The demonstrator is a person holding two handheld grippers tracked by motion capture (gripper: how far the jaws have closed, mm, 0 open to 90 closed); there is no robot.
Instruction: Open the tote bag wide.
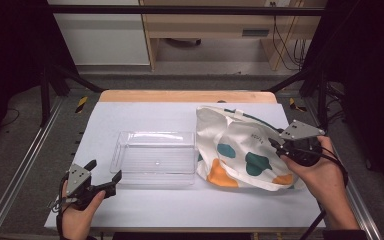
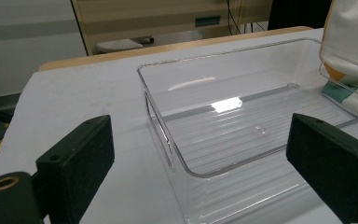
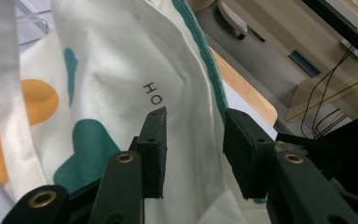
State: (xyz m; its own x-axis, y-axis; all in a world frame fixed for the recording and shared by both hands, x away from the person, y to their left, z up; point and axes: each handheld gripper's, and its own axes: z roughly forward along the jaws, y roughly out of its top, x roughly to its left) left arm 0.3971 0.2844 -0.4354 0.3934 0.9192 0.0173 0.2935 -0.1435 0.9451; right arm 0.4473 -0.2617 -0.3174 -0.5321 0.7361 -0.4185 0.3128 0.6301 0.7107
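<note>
Hands low at the table's point(image 1: 145, 205) near edge: your left gripper point(image 1: 106, 176) rests wide open, aimed at the near left corner of the clear plastic bin point(image 1: 152, 157), touching nothing. Your right gripper point(image 1: 276, 145) reaches in from the right, jaws partly spread around a fold of the spotted cloth bag point(image 1: 240, 150) lying beside the bin.

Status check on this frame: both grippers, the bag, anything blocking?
Left gripper open, at clear bin's near corner, holding nothing. Right gripper open, jaws over bag fabric, not clamped. Cloth bag bunched against bin's right end. No obstruction seen.
</note>
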